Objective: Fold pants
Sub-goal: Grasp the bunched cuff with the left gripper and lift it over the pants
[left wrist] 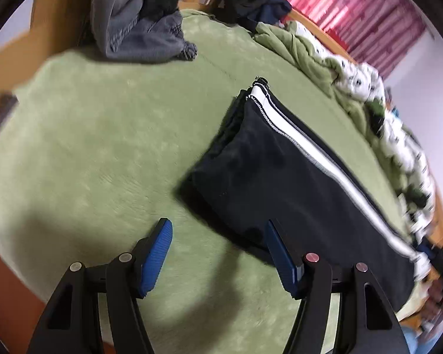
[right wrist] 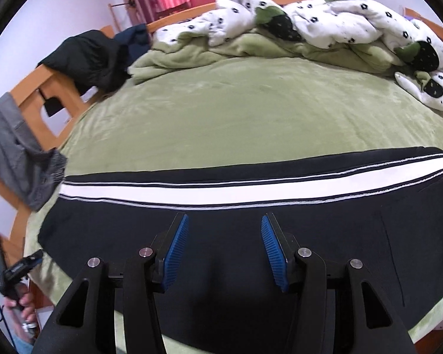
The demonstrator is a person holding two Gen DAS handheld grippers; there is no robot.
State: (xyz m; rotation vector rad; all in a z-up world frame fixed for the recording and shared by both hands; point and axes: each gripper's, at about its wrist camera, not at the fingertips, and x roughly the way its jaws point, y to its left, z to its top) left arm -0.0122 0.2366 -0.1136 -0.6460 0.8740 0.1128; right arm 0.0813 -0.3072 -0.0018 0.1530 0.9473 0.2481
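Note:
Black pants [left wrist: 283, 177] with a white side stripe lie folded lengthwise on the green bed cover [left wrist: 103, 135]. In the right wrist view the pants [right wrist: 221, 236] stretch across the near edge of the bed. My left gripper [left wrist: 218, 230] is open and empty, hovering over the cover at the pants' cuff end; its right finger overlaps the pants' edge. My right gripper [right wrist: 224, 227] is open and empty, above the middle of the pants. The left gripper also shows in the right wrist view [right wrist: 20, 268], held in a hand.
A grey garment [left wrist: 141, 29] hangs over the wooden bed frame [right wrist: 44, 94]. A rumpled white and green quilt [right wrist: 310, 23] lies along the far side. Dark clothes [right wrist: 91, 56] lie at the corner. Red curtains [left wrist: 348, 6] hang behind.

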